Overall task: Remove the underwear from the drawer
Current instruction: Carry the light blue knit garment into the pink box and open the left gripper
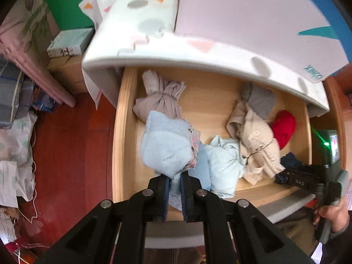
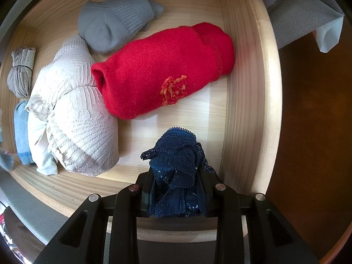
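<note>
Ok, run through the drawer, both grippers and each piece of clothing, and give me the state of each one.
Drawer: pulled open.
Left gripper: shut on light blue garment, lifted.
Right gripper: shut on navy lace underwear.
Red knit item: rolled, lying in drawer.
Grey sock: folded, lying in drawer.
Cream lace garment: bunched, lying in drawer.

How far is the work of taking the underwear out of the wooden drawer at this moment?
Done: the wooden drawer stands open. In hand: the left gripper is shut on a pale blue fabric bundle held above the drawer floor; the right gripper is shut on a dark blue lace piece, low in the drawer. Left: a cream lace garment, light blue pieces and other clothes remain inside.
</note>
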The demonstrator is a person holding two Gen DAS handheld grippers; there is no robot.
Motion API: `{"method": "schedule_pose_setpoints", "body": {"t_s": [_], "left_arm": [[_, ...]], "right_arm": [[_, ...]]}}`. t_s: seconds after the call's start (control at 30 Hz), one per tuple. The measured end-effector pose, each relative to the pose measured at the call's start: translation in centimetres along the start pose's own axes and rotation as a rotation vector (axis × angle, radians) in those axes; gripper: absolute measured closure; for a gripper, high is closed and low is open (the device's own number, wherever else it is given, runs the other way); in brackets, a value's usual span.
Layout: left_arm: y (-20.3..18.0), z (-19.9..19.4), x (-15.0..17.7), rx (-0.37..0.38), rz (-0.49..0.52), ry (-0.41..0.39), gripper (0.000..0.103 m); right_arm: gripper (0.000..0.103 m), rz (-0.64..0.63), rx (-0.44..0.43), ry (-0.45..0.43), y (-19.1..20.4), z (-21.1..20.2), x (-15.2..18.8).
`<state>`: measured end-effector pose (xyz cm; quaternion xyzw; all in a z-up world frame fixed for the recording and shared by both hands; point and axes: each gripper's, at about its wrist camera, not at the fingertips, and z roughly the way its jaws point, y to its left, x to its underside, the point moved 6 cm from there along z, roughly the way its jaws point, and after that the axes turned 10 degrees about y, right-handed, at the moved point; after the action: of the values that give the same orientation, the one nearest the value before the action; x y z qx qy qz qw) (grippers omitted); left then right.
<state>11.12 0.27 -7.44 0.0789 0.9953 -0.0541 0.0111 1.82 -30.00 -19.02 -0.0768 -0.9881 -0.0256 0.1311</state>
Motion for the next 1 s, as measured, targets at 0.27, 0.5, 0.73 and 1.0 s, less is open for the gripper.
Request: {"method": "schedule_pose_setpoints", "body": {"t_s": [0.27, 0.5, 0.73, 1.0], "left_arm": [[-0.5, -7.8, -0.5, 0.028, 0.046, -0.13, 0.095], [-1.3, -17.6, -3.3, 0.044, 0.07, -0.313, 0.095], [-4.4, -23.1, -9.4, 0.031, 0.108, -0.418, 0.095], [-8.3, -21.6, -17.0, 0.011, 0.147, -0.398, 0.095]], "right_arm": [[0.074, -0.007, 0.012, 0.003, 0.4, 0.2, 0.1], [0.074, -0.008, 0.012, 0.003, 0.5, 0.3, 0.2], [0.074, 0.001, 0.004, -0.005, 0.6, 0.1, 0.2], [0.073, 0.008, -0.023, -0.015, 0.6, -0.1, 0.3]]}}
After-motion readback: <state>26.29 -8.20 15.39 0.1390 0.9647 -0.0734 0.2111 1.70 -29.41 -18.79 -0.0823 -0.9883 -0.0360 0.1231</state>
